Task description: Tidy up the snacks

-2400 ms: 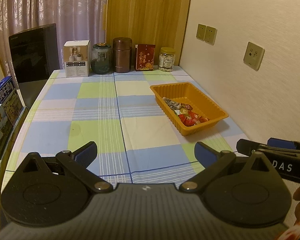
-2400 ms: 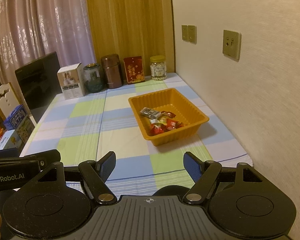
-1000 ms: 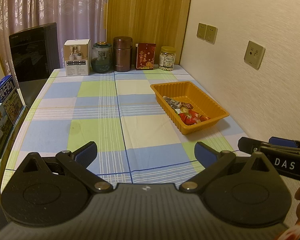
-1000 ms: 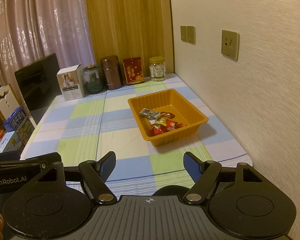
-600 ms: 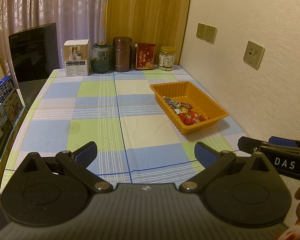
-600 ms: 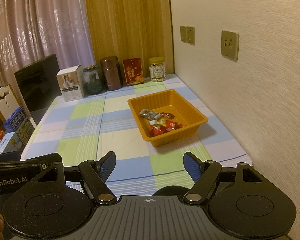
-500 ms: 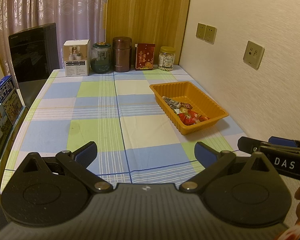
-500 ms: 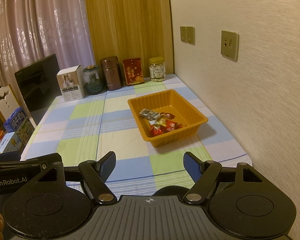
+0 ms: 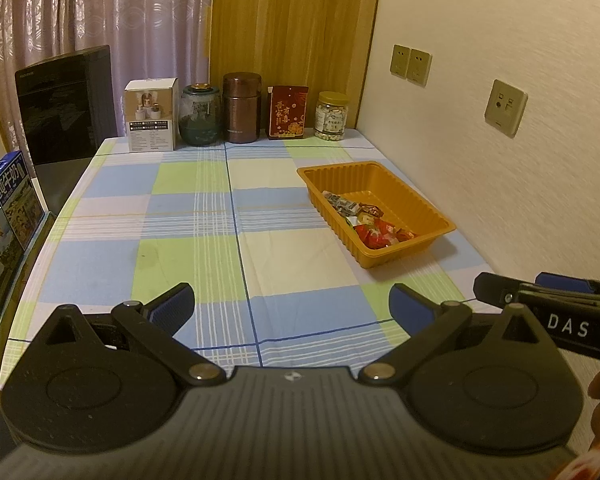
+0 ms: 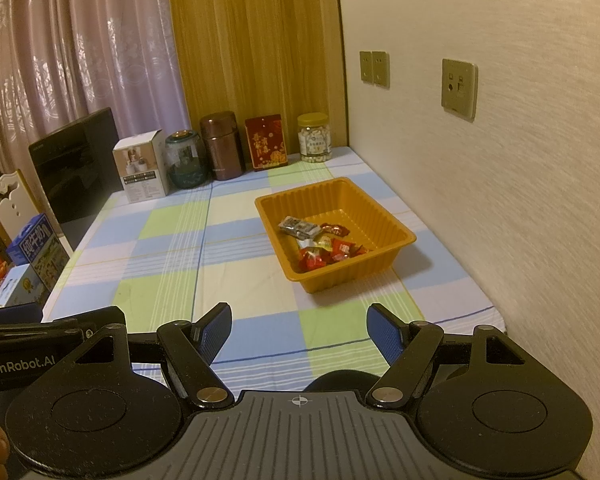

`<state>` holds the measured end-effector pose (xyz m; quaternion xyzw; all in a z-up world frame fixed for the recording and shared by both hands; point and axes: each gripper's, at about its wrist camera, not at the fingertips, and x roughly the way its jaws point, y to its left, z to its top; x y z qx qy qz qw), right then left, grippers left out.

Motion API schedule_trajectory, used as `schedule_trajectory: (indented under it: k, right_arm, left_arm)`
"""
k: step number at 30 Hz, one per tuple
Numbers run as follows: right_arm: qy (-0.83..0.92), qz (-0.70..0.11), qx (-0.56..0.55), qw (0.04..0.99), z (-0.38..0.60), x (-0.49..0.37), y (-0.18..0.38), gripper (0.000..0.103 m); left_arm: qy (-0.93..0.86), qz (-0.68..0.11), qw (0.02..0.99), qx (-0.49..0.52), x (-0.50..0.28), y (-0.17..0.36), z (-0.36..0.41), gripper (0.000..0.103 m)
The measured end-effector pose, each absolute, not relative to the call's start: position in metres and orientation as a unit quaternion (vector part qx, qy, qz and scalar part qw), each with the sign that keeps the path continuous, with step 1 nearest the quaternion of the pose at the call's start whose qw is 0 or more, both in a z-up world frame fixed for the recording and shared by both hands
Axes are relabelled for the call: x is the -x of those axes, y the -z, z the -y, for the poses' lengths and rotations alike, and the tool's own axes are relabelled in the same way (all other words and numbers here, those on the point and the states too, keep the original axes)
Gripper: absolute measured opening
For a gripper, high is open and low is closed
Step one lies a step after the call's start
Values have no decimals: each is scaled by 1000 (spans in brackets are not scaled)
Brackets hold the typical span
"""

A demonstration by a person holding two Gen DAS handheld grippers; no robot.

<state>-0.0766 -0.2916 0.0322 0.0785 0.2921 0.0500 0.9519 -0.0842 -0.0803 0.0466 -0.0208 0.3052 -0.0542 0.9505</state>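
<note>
Orange snack tray (image 10: 384, 262) on a checked tablecloth (image 10: 172, 248), long axis slanting away toward the left.
Left gripper (image 9: 292, 306) and right gripper (image 10: 300, 334) both hover with fingers wide, empty; wrapped snacks (image 10: 324, 246) lie inside the tray.

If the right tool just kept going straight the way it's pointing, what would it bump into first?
Probably the checked tablecloth, just short of the orange tray. The right tool is open and empty; depth is hard to judge.

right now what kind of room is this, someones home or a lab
Most likely a home, perhaps a dining corner: a table with a checked tablecloth, jars and tins along the back such as a nut jar, curtains, and an orange tray of wrapped snacks.
</note>
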Motion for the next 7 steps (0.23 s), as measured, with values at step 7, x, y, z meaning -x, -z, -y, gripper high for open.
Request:
schedule_trajectory:
  k: [7]
  right_arm:
    - [-49,-291,-81,952,292,77,-32,74]
  left_arm:
    - [59,-295,953,31,85,-46,79,103]
